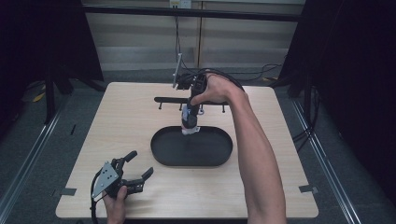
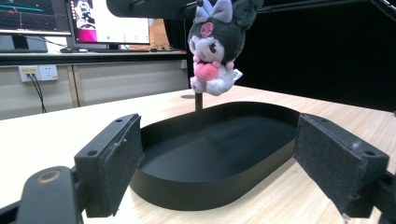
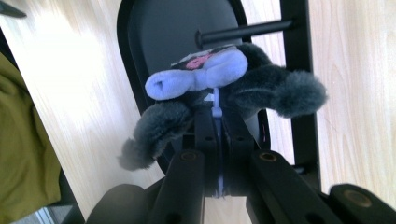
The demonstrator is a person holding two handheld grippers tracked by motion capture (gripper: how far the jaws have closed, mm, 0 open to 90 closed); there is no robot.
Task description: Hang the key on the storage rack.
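A grey-and-white plush toy (image 1: pixel 190 125) with a lilac bow and a pink heart hangs over the far end of a black oval tray (image 1: pixel 161 157). My right gripper (image 1: pixel 189 113) points down from above, shut on the lilac loop at the top of the toy's head (image 3: pixel 261 88); the jaws (image 3: pixel 218 119) stand pressed together on that loop. Behind the toy stands a black rack (image 1: pixel 166 99) with pegs. My left gripper (image 1: pixel 141 163) rests low at the table's front left, open, with nothing between its pads (image 2: pixel 116 158). It faces the tray (image 2: pixel 187 193) and the toy (image 2: pixel 212 46).
The person's right forearm (image 1: pixel 257 149) crosses the table's right half. Monitors (image 2: pixel 109 18) and wall sockets (image 2: pixel 37 72) line the far wall. A rack peg (image 3: pixel 243 31) juts out just beyond the toy. Dark floor and rails surround the table (image 1: pixel 116 116).
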